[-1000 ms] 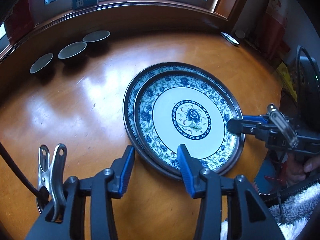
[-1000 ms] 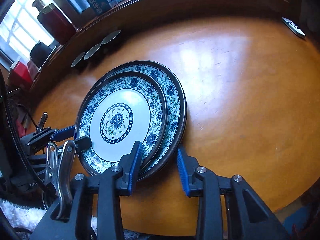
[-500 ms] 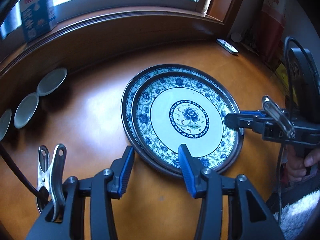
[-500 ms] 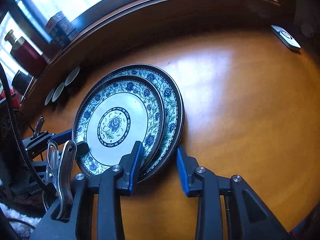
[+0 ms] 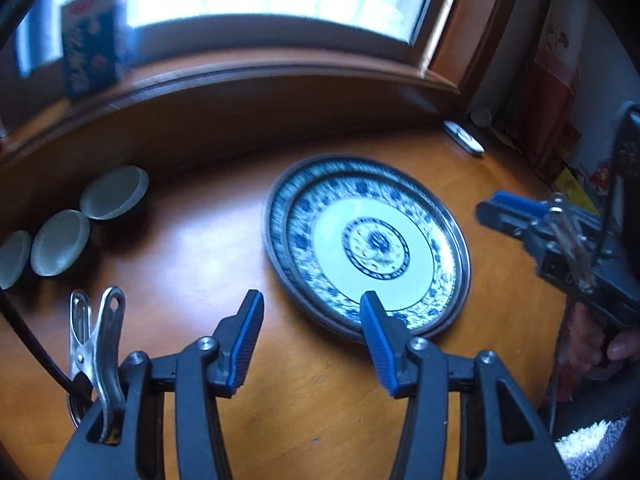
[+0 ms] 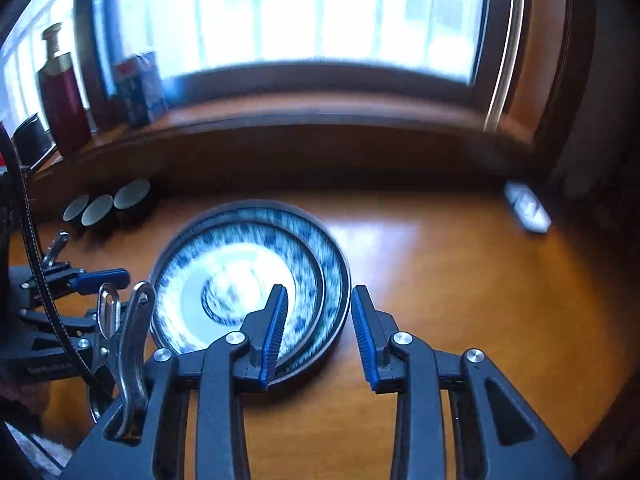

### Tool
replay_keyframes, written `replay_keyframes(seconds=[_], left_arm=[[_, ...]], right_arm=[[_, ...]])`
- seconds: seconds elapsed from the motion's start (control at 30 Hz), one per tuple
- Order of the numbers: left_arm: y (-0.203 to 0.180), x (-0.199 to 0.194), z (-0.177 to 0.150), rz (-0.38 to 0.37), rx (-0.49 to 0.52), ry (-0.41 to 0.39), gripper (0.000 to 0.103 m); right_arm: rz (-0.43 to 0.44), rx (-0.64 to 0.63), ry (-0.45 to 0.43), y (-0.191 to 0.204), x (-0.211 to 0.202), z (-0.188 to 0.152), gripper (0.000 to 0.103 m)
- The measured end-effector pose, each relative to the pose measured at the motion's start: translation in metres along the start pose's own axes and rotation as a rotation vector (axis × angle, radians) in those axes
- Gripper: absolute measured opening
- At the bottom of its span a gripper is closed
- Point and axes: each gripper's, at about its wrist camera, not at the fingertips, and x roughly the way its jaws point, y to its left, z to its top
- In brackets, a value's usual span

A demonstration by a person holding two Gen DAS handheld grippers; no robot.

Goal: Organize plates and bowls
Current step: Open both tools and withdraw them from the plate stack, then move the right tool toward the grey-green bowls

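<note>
- Blue-and-white floral ceramic plates [image 5: 372, 244], the smaller stacked on the larger, lay on the orange wooden table [image 5: 192, 264].
- Three small pale round bowls [image 5: 60, 242] sat left of the plates, near the sill.
- Left gripper [image 5: 310, 344]: jaws opening, nothing between them.
- Right gripper [image 6: 318, 334]: jaws apart, empty, at the plates' near rim.
- Judged: plate stacking done; the next move calls for gathering the bowls.

A home is shown: a wooden table [image 5: 168, 264] beyond the fingers, below a sunny window [image 6: 304, 20].
</note>
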Motion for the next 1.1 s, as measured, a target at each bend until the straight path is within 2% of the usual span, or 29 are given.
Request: replay_keyframes(seconds=[0.07,0.13,0.3,0.47,0.6,0.93,1.0,1.1], left_arm=[[0.007,-0.017,-0.006,0.035,-0.025,-0.036,0.060],[0.017,-0.035,-0.022,0.067,-0.061,-0.044,0.060],[0.045,-0.068,-0.076,0.160,-0.094,0.017,0.060],[0.075,-0.086,-0.116,0.188,-0.173,0.087,0.060],[0.093,-0.101,-0.134,0.196,-0.194,0.105,0.060],[0.120,-0.106,-0.135,0.161,-0.196,0.104,0.060],[0.123,-0.109,-0.130,0.144,-0.196,0.076,0.059],[0.130,-0.121,-0.117,0.100,-0.203,-0.013,0.058]], right_arm=[[0.029,-0.041,-0.046,0.018,-0.016,0.002,0.034],[0.109,-0.088,-0.036,0.042,-0.024,-0.002,0.034],[0.274,-0.229,0.063,0.108,-0.027,-0.021,0.034],[0.359,-0.199,0.183,0.151,-0.013,-0.033,0.033],[0.349,-0.204,0.249,0.175,-0.009,-0.048,0.033],[0.329,-0.118,0.265,0.184,0.000,-0.042,0.034],[0.328,-0.102,0.255,0.182,0.001,-0.036,0.034],[0.370,-0.067,0.201,0.175,-0.004,-0.019,0.034]])
